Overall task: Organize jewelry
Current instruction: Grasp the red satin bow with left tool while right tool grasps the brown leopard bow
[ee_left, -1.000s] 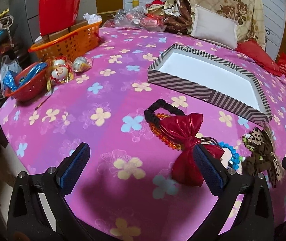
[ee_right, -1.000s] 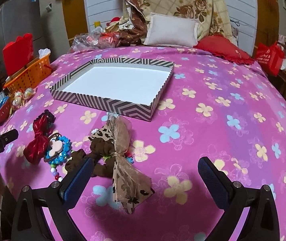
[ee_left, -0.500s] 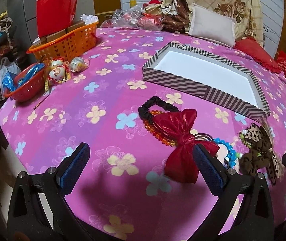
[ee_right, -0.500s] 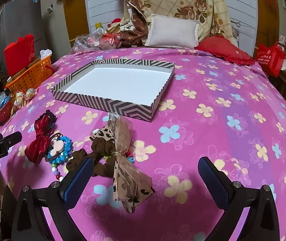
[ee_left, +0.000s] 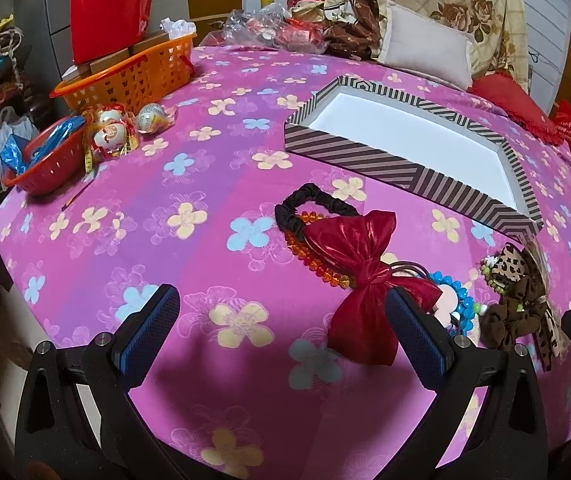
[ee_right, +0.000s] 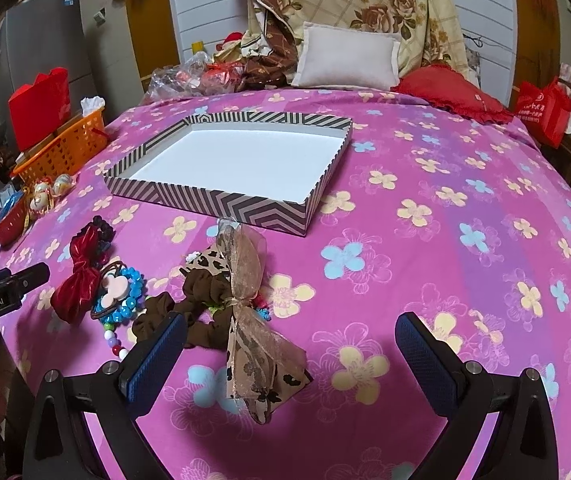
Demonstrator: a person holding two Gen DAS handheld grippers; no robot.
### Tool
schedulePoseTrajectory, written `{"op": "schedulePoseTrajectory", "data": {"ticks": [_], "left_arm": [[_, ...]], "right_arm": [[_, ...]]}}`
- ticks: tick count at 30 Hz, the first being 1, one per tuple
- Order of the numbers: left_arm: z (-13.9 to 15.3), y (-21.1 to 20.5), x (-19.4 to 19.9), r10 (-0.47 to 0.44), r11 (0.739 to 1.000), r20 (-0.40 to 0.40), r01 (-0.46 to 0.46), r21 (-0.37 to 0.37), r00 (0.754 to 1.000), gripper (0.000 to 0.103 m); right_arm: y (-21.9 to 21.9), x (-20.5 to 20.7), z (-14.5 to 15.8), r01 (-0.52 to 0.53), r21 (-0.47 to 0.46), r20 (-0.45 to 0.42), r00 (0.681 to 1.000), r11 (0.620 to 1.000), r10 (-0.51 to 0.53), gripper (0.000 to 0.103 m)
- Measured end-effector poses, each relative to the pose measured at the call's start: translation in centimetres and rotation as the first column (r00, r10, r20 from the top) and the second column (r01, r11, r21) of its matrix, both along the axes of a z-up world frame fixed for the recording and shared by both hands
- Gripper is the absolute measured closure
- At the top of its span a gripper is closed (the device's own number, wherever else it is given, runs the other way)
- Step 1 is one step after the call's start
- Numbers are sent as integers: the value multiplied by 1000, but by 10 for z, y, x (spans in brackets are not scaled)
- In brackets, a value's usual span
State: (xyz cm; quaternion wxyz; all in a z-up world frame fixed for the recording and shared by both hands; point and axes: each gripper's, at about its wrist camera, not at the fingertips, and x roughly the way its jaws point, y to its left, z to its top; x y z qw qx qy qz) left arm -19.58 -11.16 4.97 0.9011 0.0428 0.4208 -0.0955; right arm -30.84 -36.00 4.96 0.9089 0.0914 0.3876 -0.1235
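Observation:
A striped box tray [ee_left: 385,166] [ee_right: 221,202] with a white floor lies empty on the pink flowered bedspread. In front of it is a heap of accessories: a red bow [ee_left: 359,276] [ee_right: 77,280], a black scrunchie [ee_left: 305,198], orange beads [ee_left: 317,266], a blue bead bracelet [ee_left: 459,300] [ee_right: 125,300], and a leopard-print bow with brown scrunchies [ee_left: 521,300] [ee_right: 245,312]. My left gripper [ee_left: 281,328] is open, its right finger just in front of the red bow. My right gripper [ee_right: 291,354] is open around the leopard bow's lower tail.
An orange basket [ee_left: 133,76] with a red bag and boxes, a red bowl [ee_left: 41,160] and wrapped ornaments [ee_left: 125,128] sit at the left edge of the bed. Pillows [ee_right: 349,60] and bedding pile up at the back. A red bag [ee_right: 545,108] stands far right.
Both grippers have crept slightly forward toward the accessories. The jaws have stayed open and nothing on the bed has moved.

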Motion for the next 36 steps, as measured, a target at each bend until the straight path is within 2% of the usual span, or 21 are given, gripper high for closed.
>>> {"op": "schedulePoseTrajectory", "data": {"ticks": [9,18,22,26,31,33,36], "left_arm": [[-2,-2,1,-4,1000,-13,4,-5,1000,0],[-1,-2,5,-24,998,-42,22,-59,999,0],[-5,-1,10,-25,997,-73,19,-79,997,0],[-6,2,13,-18,997,-73,12,-81,997,1],[-4,4,14,-24,996,-61,19,-84,998,1],[-5,1,16,-33,996,-70,27,-89,997,1],[-5,-6,18,-45,995,-78,38,-97,996,1]], "right_arm": [[1,1,-3,-2,-3,-3,1000,1000,2,0],[2,8,-6,-13,42,-20,1000,999,13,0],[14,20,-2,-53,9,-30,998,999,53,1],[18,34,-7,-83,-21,-63,995,996,81,27],[7,40,-22,-81,100,-72,993,992,88,33],[7,41,-24,-93,114,-65,993,989,101,51],[8,42,-31,-107,142,-68,991,984,117,60]]}}
